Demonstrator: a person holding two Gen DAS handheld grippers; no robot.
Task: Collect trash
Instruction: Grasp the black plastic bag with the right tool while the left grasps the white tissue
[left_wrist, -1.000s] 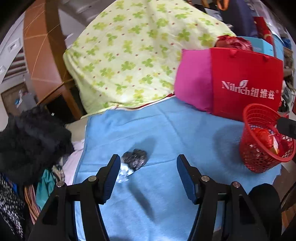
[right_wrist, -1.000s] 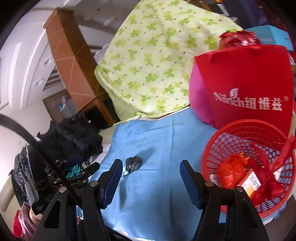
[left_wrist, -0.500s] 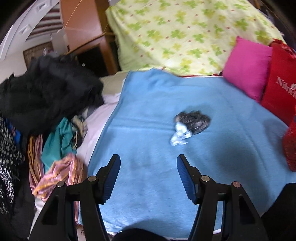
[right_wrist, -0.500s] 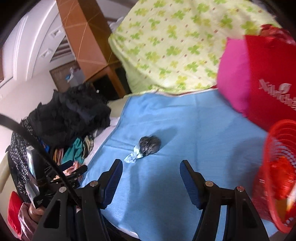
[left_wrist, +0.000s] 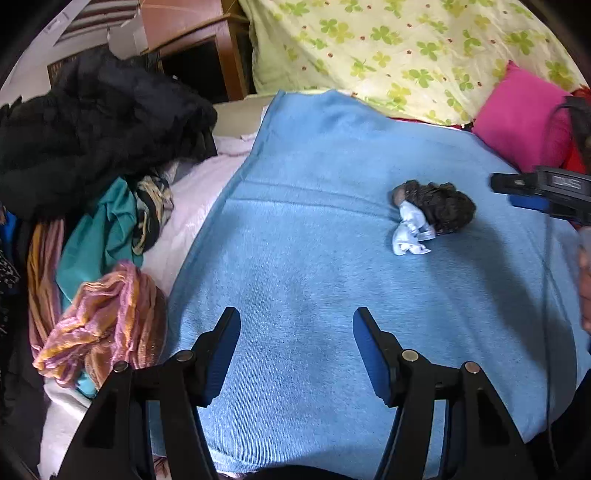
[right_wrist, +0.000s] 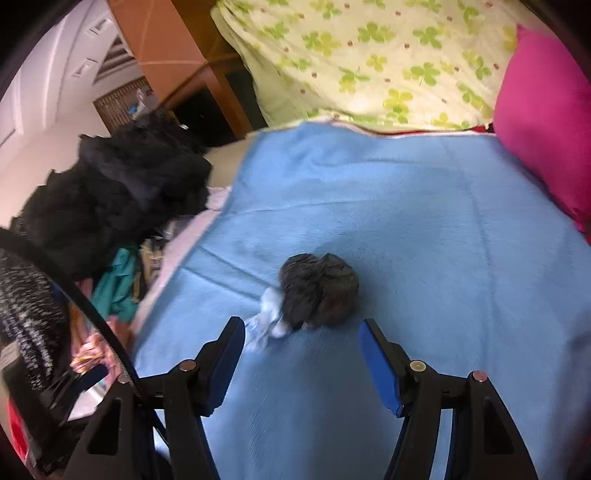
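Note:
A dark crumpled wad of trash with a pale blue-white wrapper tail lies on the blue blanket (left_wrist: 314, 229). In the left wrist view the trash (left_wrist: 436, 210) is to the upper right of my left gripper (left_wrist: 295, 332), which is open and empty. In the right wrist view the trash (right_wrist: 319, 290) lies just ahead of my right gripper (right_wrist: 301, 339), which is open and empty, the jaws standing wide either side below it. The right gripper's tip (left_wrist: 543, 192) shows at the right edge of the left wrist view, near the trash.
A pile of black clothing (left_wrist: 92, 122), teal cloth (left_wrist: 99, 236) and a pink-orange scarf (left_wrist: 99, 325) lies left of the blanket. A clover-print quilt (left_wrist: 406, 48) and a pink pillow (left_wrist: 524, 118) lie at the back. A wooden cabinet (right_wrist: 177, 55) stands behind.
Both grippers swung left; the red basket and red bag left view. The right gripper moved closer to the trash, which now sits just ahead of its jaws.

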